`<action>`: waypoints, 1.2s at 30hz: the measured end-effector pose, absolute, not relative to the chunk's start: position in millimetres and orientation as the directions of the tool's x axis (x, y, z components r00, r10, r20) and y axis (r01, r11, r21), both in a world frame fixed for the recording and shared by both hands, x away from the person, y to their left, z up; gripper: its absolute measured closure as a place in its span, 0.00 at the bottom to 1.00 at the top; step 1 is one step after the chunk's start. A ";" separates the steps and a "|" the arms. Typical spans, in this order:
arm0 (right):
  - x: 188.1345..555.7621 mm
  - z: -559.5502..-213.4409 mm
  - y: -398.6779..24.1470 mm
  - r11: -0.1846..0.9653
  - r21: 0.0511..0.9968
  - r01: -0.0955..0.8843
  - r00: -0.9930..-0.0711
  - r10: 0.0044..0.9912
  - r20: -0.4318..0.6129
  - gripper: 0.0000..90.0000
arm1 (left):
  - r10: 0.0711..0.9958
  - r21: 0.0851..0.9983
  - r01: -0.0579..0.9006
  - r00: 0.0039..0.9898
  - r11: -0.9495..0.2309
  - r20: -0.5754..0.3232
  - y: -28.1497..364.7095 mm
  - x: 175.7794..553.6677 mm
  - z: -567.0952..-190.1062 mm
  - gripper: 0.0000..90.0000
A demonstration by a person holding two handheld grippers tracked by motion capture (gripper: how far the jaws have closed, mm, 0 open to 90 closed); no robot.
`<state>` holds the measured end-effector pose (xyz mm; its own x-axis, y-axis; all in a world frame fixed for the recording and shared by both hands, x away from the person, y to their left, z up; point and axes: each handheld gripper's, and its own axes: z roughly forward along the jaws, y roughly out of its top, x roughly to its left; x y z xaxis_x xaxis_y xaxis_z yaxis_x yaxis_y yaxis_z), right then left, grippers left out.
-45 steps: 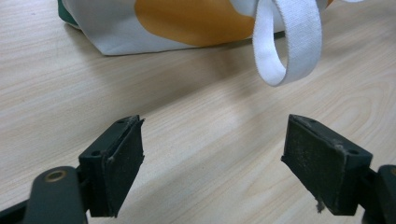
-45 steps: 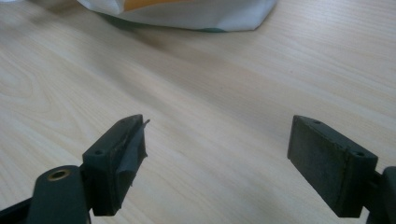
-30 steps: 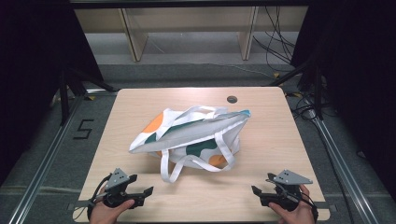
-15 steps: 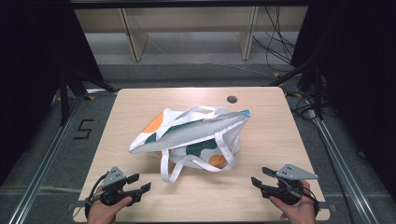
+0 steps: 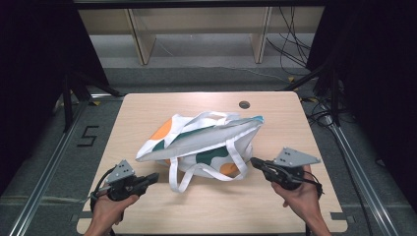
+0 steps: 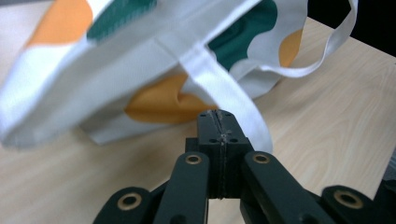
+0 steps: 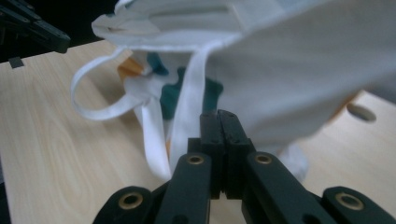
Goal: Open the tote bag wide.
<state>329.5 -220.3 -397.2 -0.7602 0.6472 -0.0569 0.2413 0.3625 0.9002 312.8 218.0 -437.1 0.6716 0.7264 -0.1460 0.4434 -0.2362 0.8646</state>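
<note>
A white cloth tote bag [image 5: 206, 142] with orange and green patches lies on its side in the middle of the wooden table [image 5: 285, 123]. Its white straps [image 5: 184, 179] loop toward the front edge. My left gripper [image 5: 155, 176] is held just left of the strap loop, apart from it. My right gripper [image 5: 254, 162] hovers close to the bag's right end. Both pairs of jaws have just been closing and now stand shut with nothing between them. In the left gripper view the shut pads [image 6: 219, 122] point at the bag [image 6: 116, 70]; the right gripper [image 7: 219, 122] faces a strap [image 7: 187, 107].
A round hole [image 5: 244, 104] sits near the table's far edge. Metal rails [image 5: 44, 177] run along both sides on the floor, with a "5" mark [image 5: 87, 136] at the left. Wooden shelving [image 5: 196, 29] and cables stand beyond the table.
Both grippers have lifted and come inward toward the bag, the right one farther. Their jaws were spread wide a second ago and are now closed.
</note>
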 end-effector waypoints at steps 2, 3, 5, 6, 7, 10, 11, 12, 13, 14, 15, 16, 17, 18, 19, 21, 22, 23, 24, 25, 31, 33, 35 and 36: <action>338.2 -384.7 -209.5 0.385 0.897 0.216 -0.768 0.634 -0.088 1.00 | 0.723 0.873 0.434 0.674 -0.224 -0.149 215.4 319.0 -429.3 0.99; 343.1 -379.4 -203.8 0.379 0.903 0.203 -0.769 0.632 -0.093 1.00 | 0.721 0.876 0.427 0.677 -0.223 -0.147 212.7 322.5 -425.1 0.99; 352.1 -368.5 -194.8 0.398 0.900 0.178 -0.770 0.626 -0.124 1.00 | 0.717 0.878 0.420 0.683 -0.231 -0.138 210.0 327.3 -419.6 0.99; 356.5 -363.3 -191.3 0.408 0.896 0.175 -0.775 0.618 -0.131 1.00 | 0.715 0.879 0.415 0.687 -0.237 -0.132 208.6 330.4 -416.7 0.99; 360.2 -358.9 -187.9 0.412 0.894 0.174 -0.771 0.622 -0.137 1.00 | 0.714 0.878 0.414 0.688 -0.240 -0.130 207.5 333.5 -413.9 0.99; 372.2 -349.7 -176.8 0.431 0.885 0.177 -0.774 0.616 -0.145 1.00 | 0.713 0.876 0.411 0.691 -0.252 -0.119 202.6 343.6 -406.0 0.98; 376.9 -347.9 -173.0 0.447 0.877 0.174 -0.780 0.606 -0.154 1.00 | 0.709 0.873 0.412 0.696 -0.262 -0.116 199.7 347.2 -404.0 0.98; 381.3 -347.5 -168.1 0.454 0.874 0.173 -0.777 0.608 -0.162 1.00 | 0.702 0.872 0.410 0.703 -0.270 -0.113 196.4 351.4 -402.5 0.98; 386.7 -347.3 -163.6 0.472 0.864 0.177 -0.781 0.602 -0.169 1.00 | 0.701 0.870 0.408 0.705 -0.277 -0.107 192.7 355.6 -401.1 0.98; 392.3 -347.6 -159.1 0.484 0.857 0.176 -0.779 0.601 -0.179 1.00 | 0.702 0.866 0.410 0.705 -0.285 -0.102 188.6 360.3 -399.8 0.98; 396.9 -347.2 -155.6 0.495 0.845 0.202 -0.775 0.608 -0.171 1.00 | 0.700 0.864 0.406 0.708 -0.296 -0.093 184.8 366.1 -398.6 0.98; 403.8 -347.9 -152.0 0.509 0.839 0.191 -0.771 0.607 -0.192 1.00 | 0.696 0.862 0.409 0.712 -0.300 -0.096 180.8 372.8 -397.6 0.98; 409.6 -347.5 -149.7 0.516 0.834 0.196 -0.769 0.608 -0.196 1.00 | 0.695 0.854 0.417 0.713 -0.312 -0.094 177.6 382.2 -394.1 0.97; 415.9 -346.7 -147.7 0.531 0.821 0.210 -0.768 0.610 -0.198 1.00 | 0.697 0.857 0.415 0.711 -0.304 -0.097 175.5 388.5 -392.3 0.97; 418.1 -347.0 -146.1 0.525 0.817 0.239 -0.755 0.629 -0.184 1.00 | 0.701 0.854 0.414 0.708 -0.316 -0.083 173.7 397.2 -388.6 0.98; 426.9 -348.6 -145.0 0.547 0.797 0.254 -0.751 0.631 -0.194 1.00 | 0.721 0.850 0.405 0.692 -0.336 -0.045 171.2 415.4 -381.9 0.98; 431.1 -350.6 -145.1 0.569 0.782 0.254 -0.750 0.627 -0.212 1.00 | 0.728 0.844 0.409 0.684 -0.348 -0.032 170.8 424.6 -379.2 0.98; 433.9 -354.2 -145.0 0.575 0.773 0.268 -0.743 0.634 -0.214 1.00 | 0.746 0.845 0.415 0.665 -0.337 -0.029 169.3 433.1 -378.3 0.99; 436.8 -357.2 -146.2 0.593 0.757 0.275 -0.739 0.634 -0.228 1.00 | 0.750 0.836 0.418 0.661 -0.355 -0.012 169.5 441.7 -377.0 0.99; 438.7 -361.4 -147.5 0.595 0.749 0.292 -0.729 0.645 -0.228 1.00 | 0.762 0.835 0.417 0.648 -0.360 0.004 169.0 449.3 -377.1 0.99; 450.9 -399.3 -164.6 0.593 0.684 0.425 -0.709 0.688 -0.156 1.00 | 0.785 0.735 0.511 0.618 -0.445 0.045 170.3 490.8 -404.6 0.99; 453.4 -411.1 -166.5 0.566 0.698 0.438 -0.700 0.703 -0.131 1.00 | 0.798 0.716 0.555 0.602 -0.423 0.005 171.2 498.3 -418.8 0.99; 454.2 -407.7 -164.9 0.562 0.710 0.425 -0.702 0.699 -0.133 1.00 | 0.803 0.715 0.572 0.596 -0.402 -0.025 171.9 499.8 -425.3 0.99; 454.1 -401.5 -163.5 0.567 0.704 0.427 -0.711 0.692 -0.126 1.00 | 0.801 0.717 0.573 0.598 -0.396 -0.036 172.5 499.1 -425.6 0.99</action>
